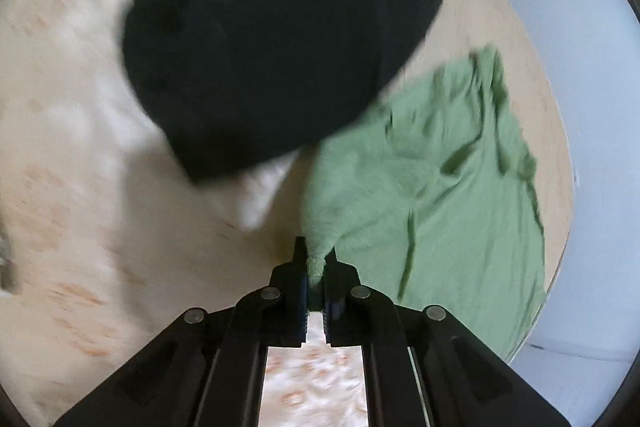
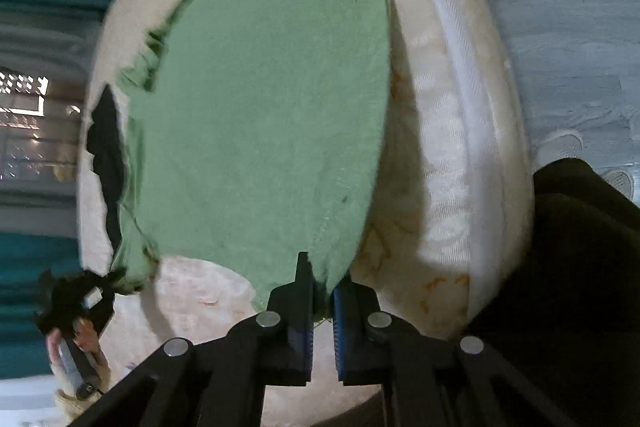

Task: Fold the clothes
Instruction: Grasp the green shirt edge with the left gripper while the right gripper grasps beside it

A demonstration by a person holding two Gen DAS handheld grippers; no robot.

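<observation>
Left wrist view shows the left gripper (image 1: 318,267) pinched tight on a bunched corner of the green garment (image 1: 432,179), which trails off to the right across the pale mattress (image 1: 80,147), its far edge near the mattress rim. A black garment (image 1: 280,47) lies just beyond, and its near edge appears to overlap the green cloth. In the right wrist view the right gripper (image 2: 322,291) is likewise clamped on another edge of the same green garment (image 2: 272,107), the cloth stretched taut away from it, with the left gripper (image 2: 76,303) visible at the far corner. Both holds look thin, only a narrow tuck of fabric between the pads, so a sharp pull apart could drag a corner free and let the shirt collapse. Lifting could also catch the black garment and haul it along, spoiling the fold. Crumpled folds along the green garment's edge would be trapped inside if it is not shaken flat first.
</observation>
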